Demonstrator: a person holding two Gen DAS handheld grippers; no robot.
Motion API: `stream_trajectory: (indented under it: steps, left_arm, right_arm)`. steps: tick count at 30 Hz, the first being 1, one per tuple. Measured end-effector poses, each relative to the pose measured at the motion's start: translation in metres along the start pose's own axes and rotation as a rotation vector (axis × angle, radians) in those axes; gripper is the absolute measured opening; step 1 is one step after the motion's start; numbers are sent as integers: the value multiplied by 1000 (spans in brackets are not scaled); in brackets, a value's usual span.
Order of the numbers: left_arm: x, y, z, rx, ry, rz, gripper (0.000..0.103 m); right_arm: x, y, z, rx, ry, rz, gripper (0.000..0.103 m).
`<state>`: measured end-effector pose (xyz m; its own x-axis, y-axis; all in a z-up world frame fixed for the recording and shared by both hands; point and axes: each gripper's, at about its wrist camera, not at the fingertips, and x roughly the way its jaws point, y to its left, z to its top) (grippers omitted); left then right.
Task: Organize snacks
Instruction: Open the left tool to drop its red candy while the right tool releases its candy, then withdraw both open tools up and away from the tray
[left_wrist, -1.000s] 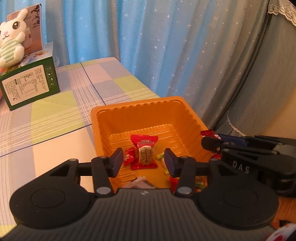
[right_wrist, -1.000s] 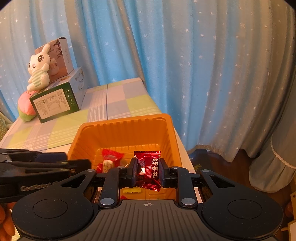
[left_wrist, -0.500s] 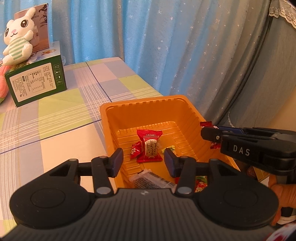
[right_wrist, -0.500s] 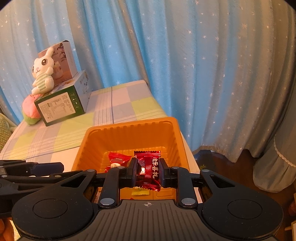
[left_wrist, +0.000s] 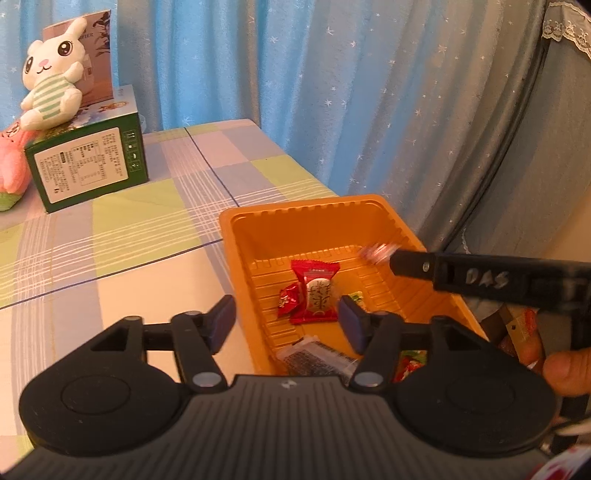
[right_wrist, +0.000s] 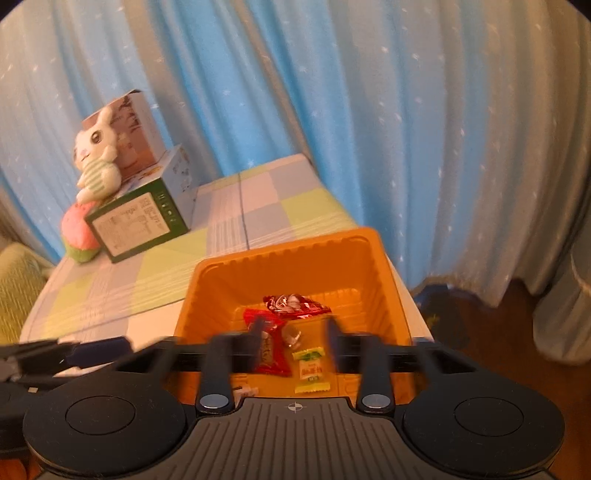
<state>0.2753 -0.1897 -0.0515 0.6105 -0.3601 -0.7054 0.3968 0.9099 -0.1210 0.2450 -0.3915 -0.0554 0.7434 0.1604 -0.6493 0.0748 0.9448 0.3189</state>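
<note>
Right tool spread over orange tray; red candy just ahead may bounce out. Left tool spread, idle.

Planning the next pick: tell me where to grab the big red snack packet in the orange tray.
Grip the red snack packet across its long sides at the middle, coming straight down. It lies flat on the orange tray floor, crimped ends fore and aft, smaller candy touching its left.
</note>
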Motion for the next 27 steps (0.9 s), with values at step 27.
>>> stream_trajectory:
  steps: [27]
  left_arm:
    - [-110,-7,-41,-57,-91,21,102]
  right_arm:
    - [-116,7,-29,17,-22,-55,70]
